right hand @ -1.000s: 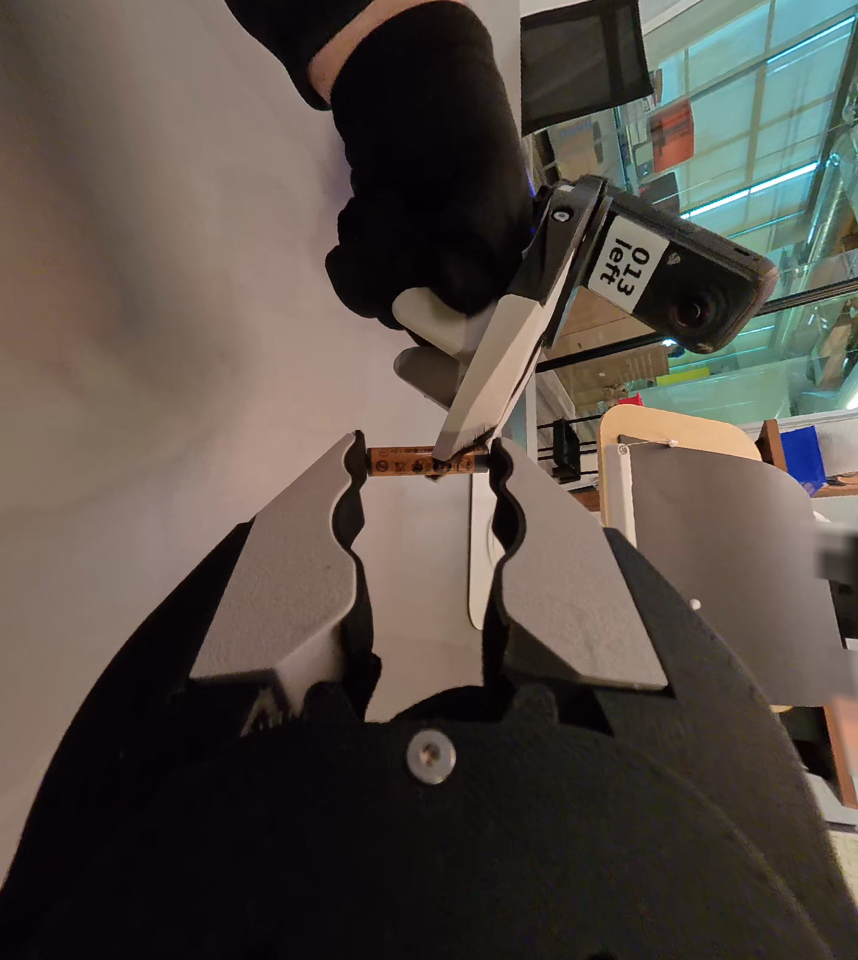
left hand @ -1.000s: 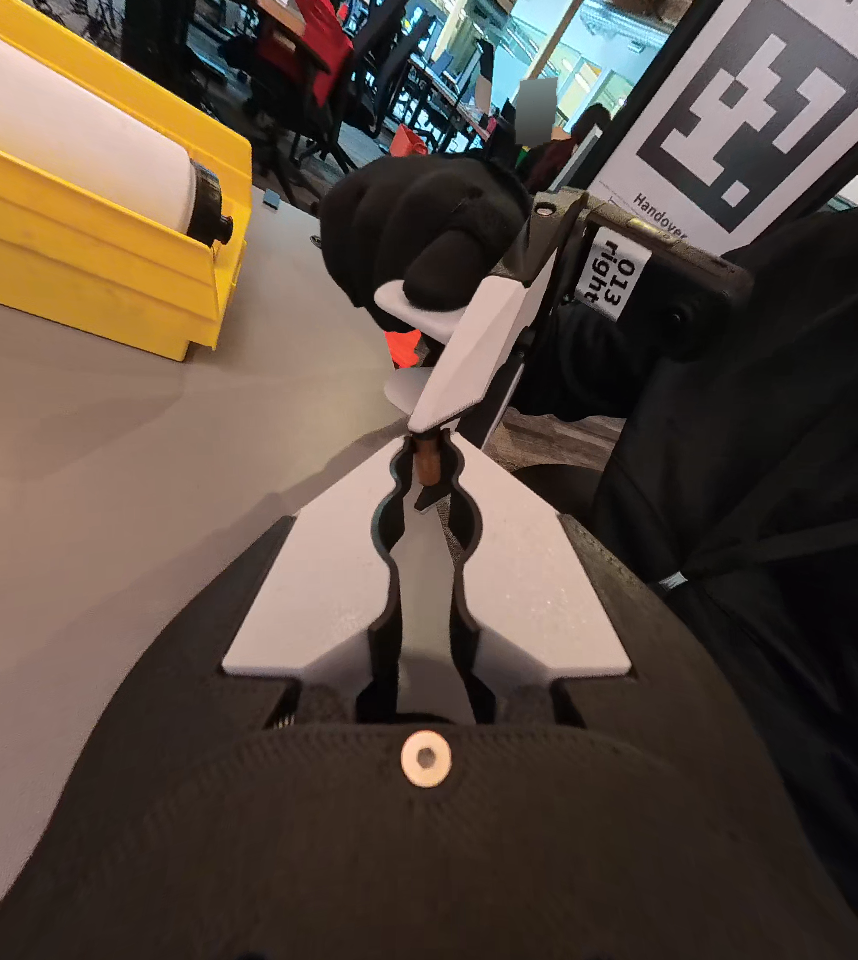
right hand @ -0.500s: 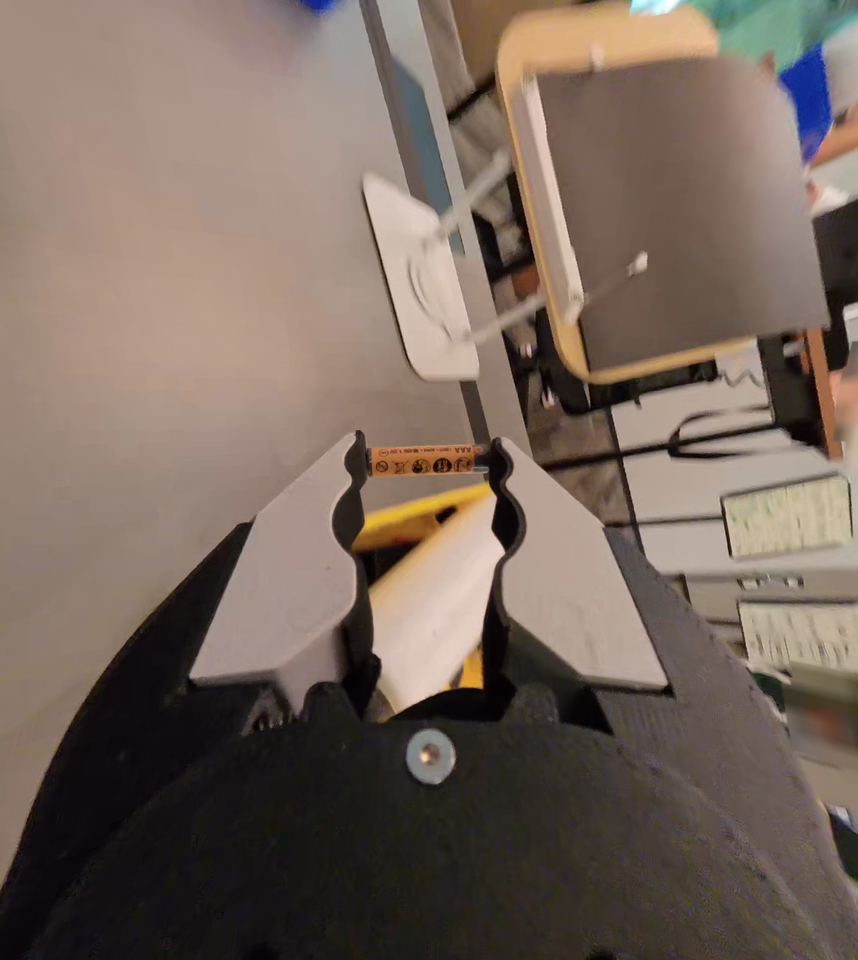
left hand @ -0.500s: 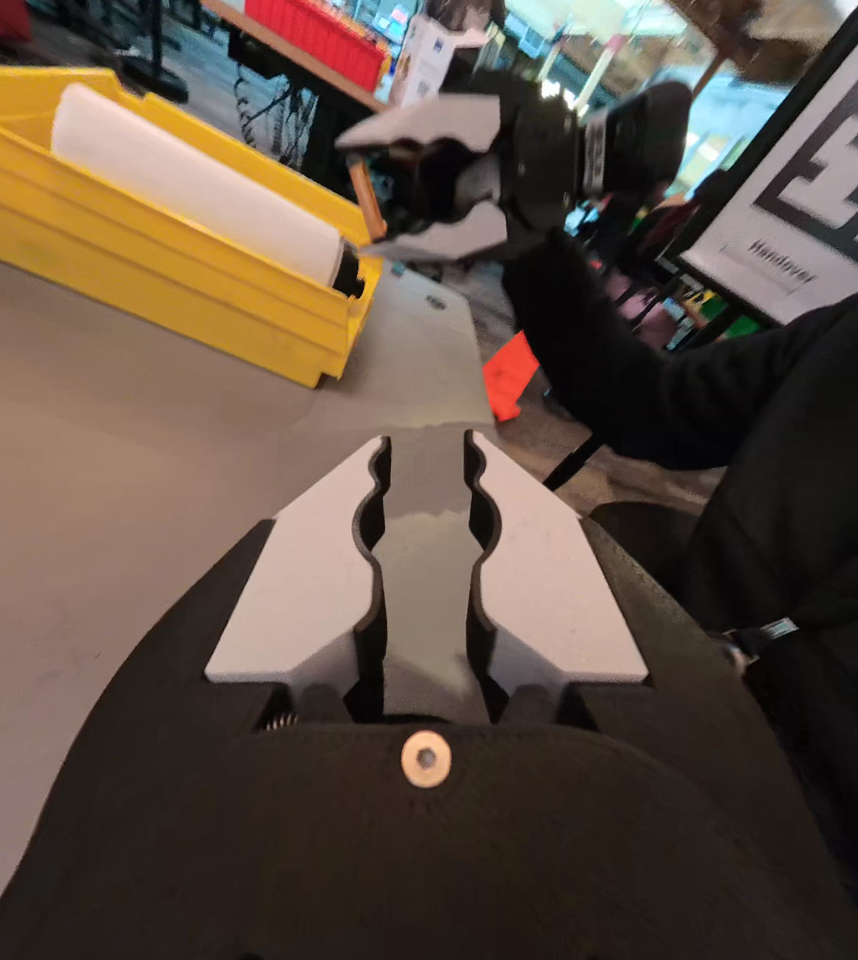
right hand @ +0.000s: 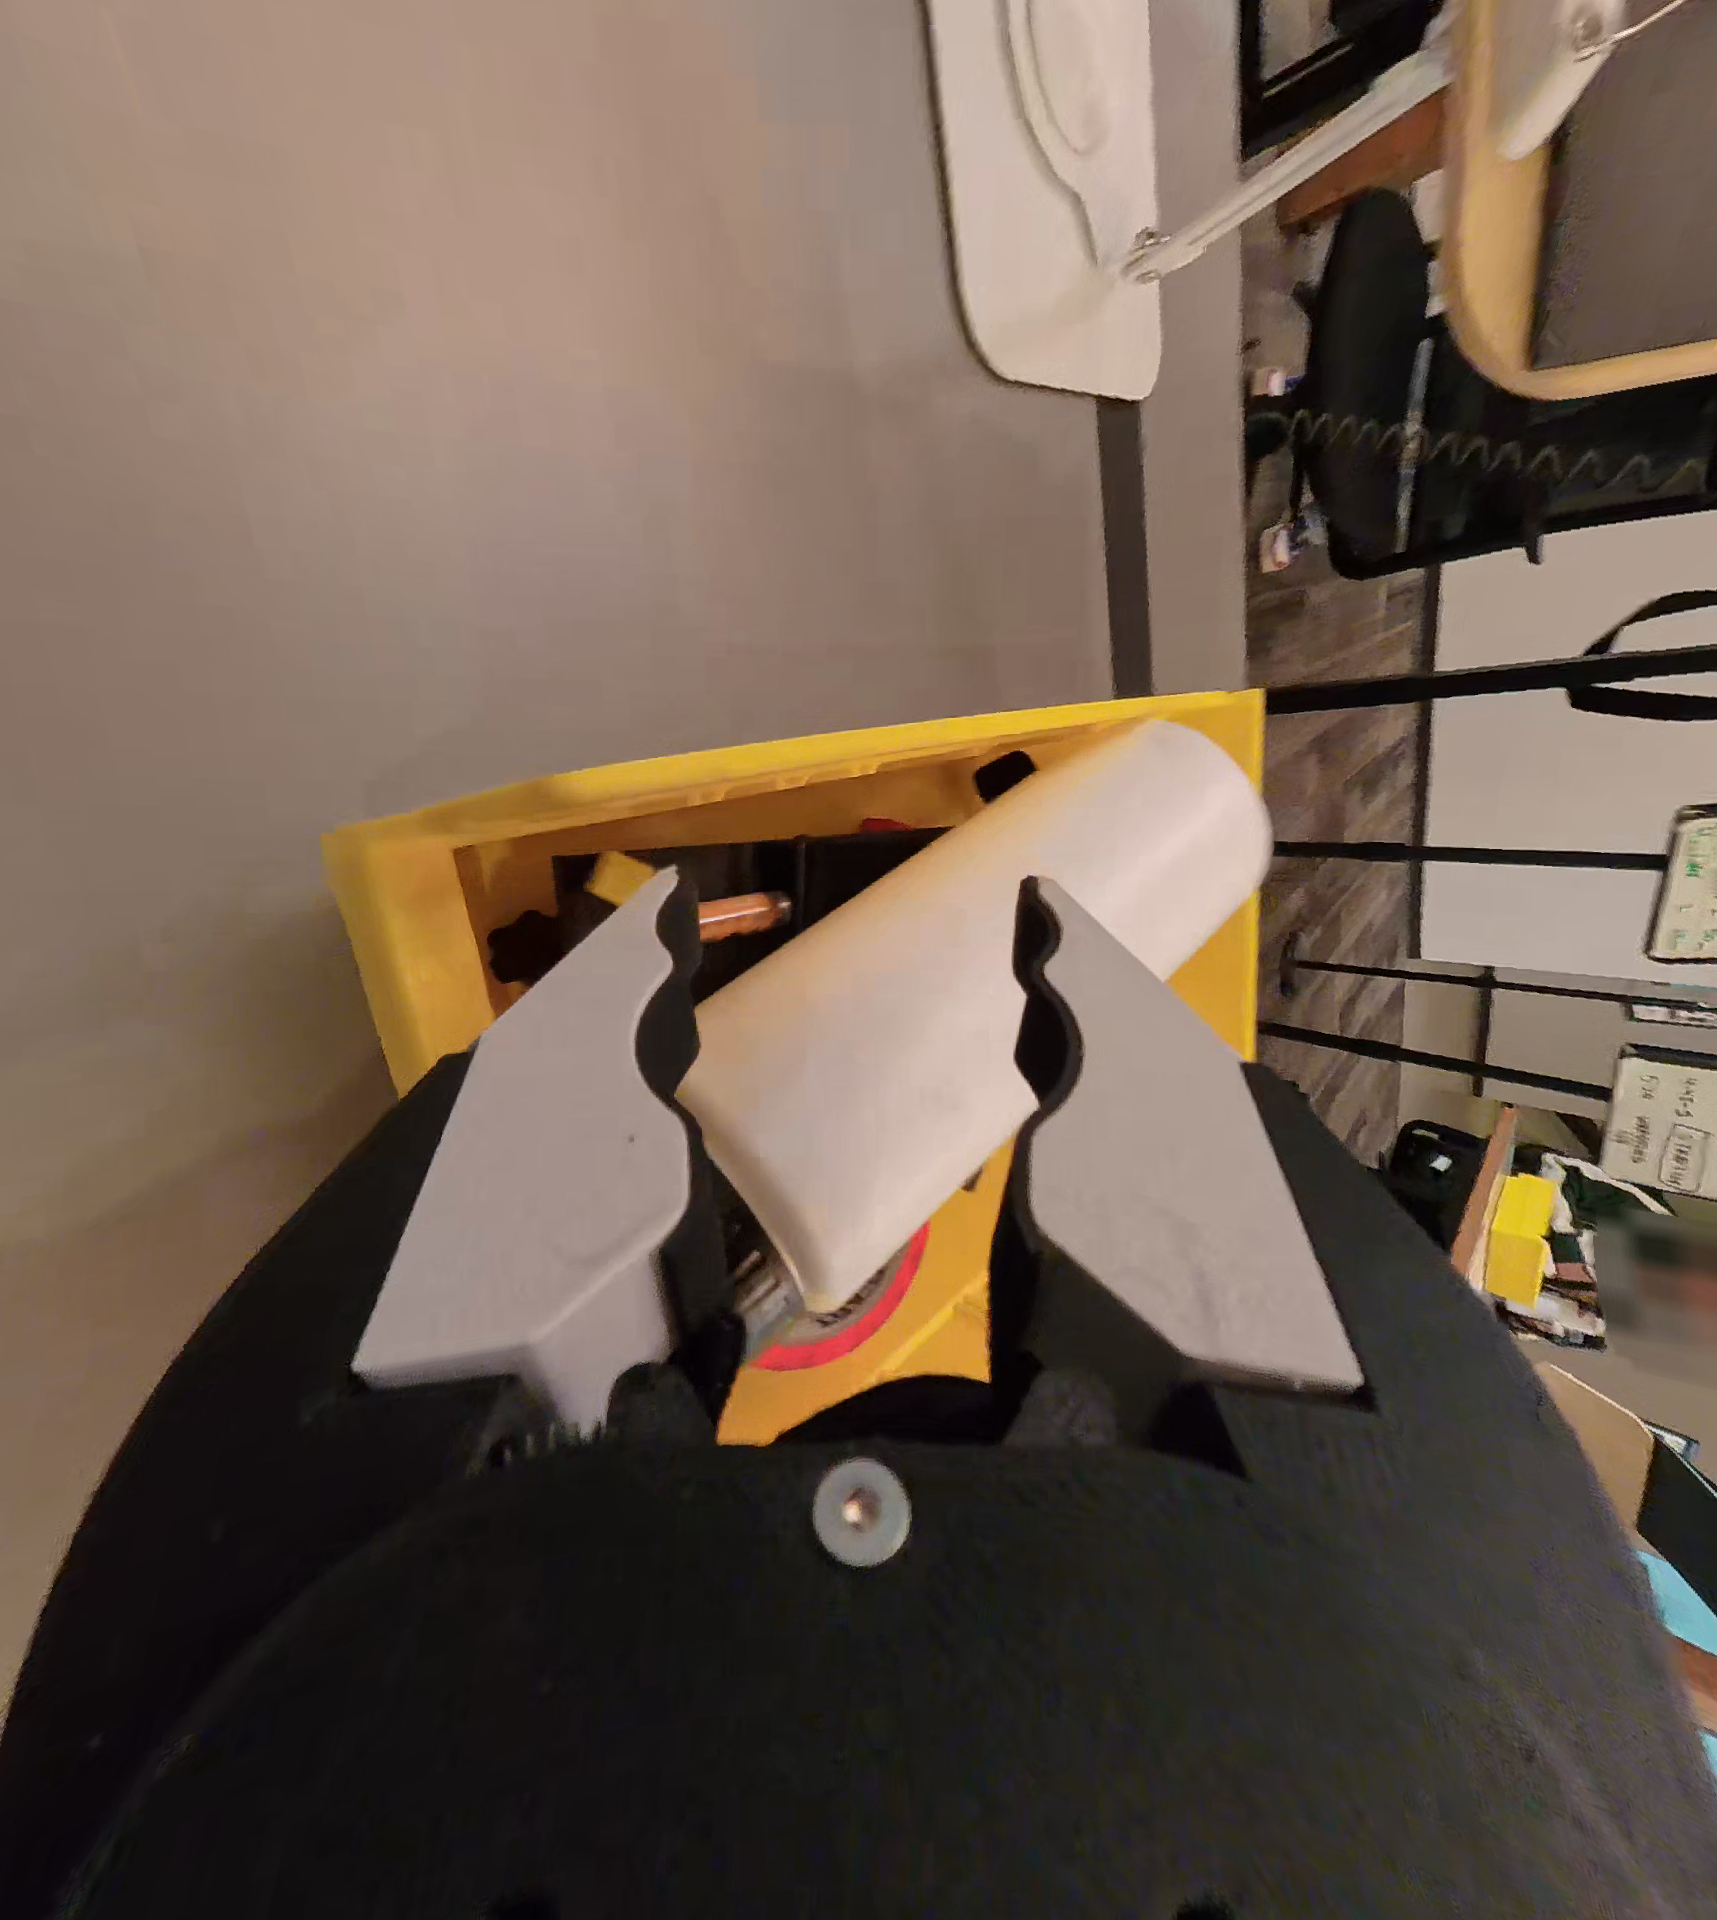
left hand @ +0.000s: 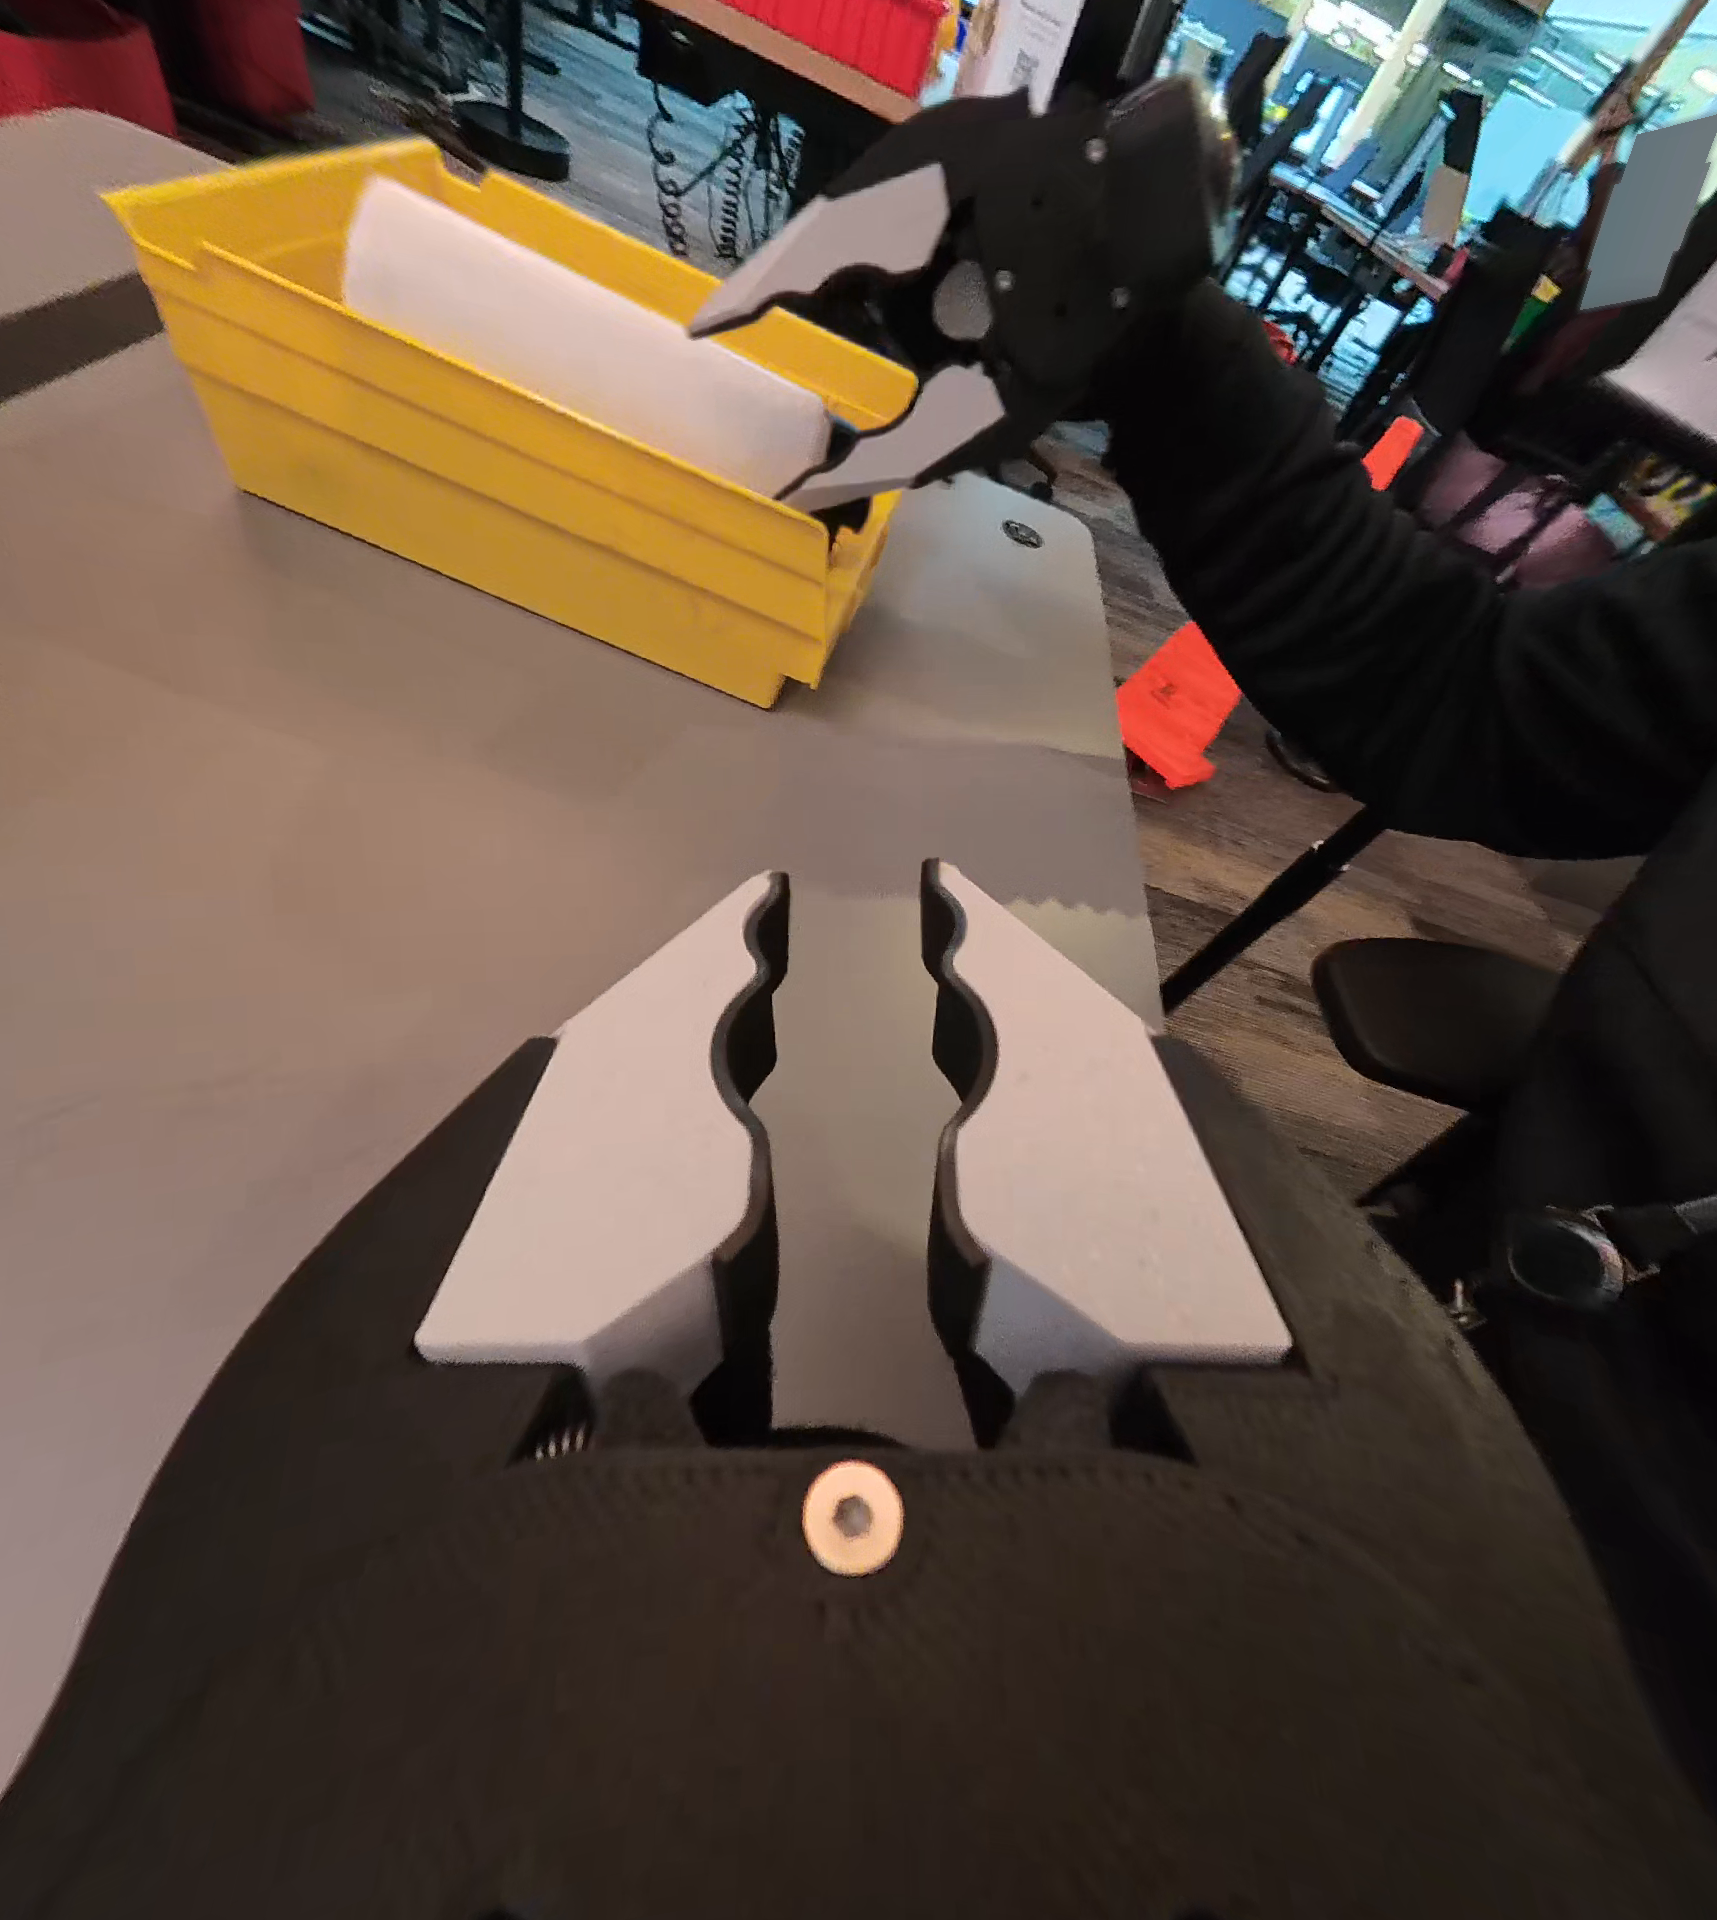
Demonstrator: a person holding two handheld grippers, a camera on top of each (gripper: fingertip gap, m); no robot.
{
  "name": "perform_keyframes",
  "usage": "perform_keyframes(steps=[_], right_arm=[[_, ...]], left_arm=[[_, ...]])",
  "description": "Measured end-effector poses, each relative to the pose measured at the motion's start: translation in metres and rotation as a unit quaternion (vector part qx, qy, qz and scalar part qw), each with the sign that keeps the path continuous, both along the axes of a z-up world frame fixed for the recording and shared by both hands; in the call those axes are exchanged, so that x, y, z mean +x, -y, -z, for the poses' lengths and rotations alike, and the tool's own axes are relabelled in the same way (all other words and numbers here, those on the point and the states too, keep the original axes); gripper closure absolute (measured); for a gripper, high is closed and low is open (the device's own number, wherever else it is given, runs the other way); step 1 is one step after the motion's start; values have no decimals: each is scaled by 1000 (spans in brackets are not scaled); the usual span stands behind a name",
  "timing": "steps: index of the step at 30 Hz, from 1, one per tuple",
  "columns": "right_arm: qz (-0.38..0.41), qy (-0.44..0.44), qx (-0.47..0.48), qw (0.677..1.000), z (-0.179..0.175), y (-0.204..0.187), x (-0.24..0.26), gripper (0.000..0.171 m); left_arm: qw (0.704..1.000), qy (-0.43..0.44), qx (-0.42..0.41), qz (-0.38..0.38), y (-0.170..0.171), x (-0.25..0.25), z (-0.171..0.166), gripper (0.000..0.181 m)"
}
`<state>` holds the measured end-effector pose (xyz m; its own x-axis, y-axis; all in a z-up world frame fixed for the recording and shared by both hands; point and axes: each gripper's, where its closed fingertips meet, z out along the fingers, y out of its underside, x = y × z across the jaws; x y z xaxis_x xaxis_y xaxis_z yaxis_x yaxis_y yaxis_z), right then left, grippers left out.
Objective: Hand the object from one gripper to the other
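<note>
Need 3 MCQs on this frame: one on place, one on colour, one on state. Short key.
1. Where does the white cylinder lie?
A. on the bare table
B. in the bin
C. between the left tongs

2. What colour is the bin?
A. blue
B. grey
C. yellow

3. How are the right tongs?
A. open, gripping nothing
B. clamped on the cylinder
C. fully shut

Key:
1 B: the cylinder rests slanted inside the bin's walls in both views.
2 C: its walls are plainly yellow.
3 A: there is a wide gap between the fingers, which hang above the bin with the cylinder behind them and not pinched.
</note>
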<state>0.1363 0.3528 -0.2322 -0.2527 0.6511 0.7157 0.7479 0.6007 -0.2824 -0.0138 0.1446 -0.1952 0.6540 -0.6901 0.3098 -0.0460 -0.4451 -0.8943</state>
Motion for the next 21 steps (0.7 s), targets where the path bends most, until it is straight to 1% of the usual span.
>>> perform_keyframes(steps=[1,3,5,8,10,12,14,16,17,21], right_arm=[[2,-10,8,1000,-9,1,-1,116],[7,-37,26,999,-31,7,-8,122],[-3,-64,34,997,-50,22,-21,124],[-28,-100,16,994,-68,55,-48,124],[-46,-123,-4,991,-76,80,-70,124],[-65,-147,-32,986,-81,107,-93,125],[-84,-156,-58,982,-83,132,-114,125],[-100,-163,-78,978,-84,156,-133,125],[-107,-166,-89,976,-84,167,-142,125],[-125,-176,-139,967,-80,206,-170,125]], left_arm=[[1000,-6,7,-10,-1,-5,-3,158],[999,-25,20,-29,1,-18,-12,157],[996,-60,37,-58,2,-40,-23,156],[980,-141,60,-123,7,-91,-42,155],[956,-222,63,-183,15,-142,-51,154],[921,-291,61,-253,26,-199,-66,154],[891,-344,34,-296,42,-249,-71,154],[862,-388,0,-326,59,-295,-71,154],[854,-403,-31,-328,68,-314,-64,153],[833,-417,-121,-342,90,-374,-31,152]])
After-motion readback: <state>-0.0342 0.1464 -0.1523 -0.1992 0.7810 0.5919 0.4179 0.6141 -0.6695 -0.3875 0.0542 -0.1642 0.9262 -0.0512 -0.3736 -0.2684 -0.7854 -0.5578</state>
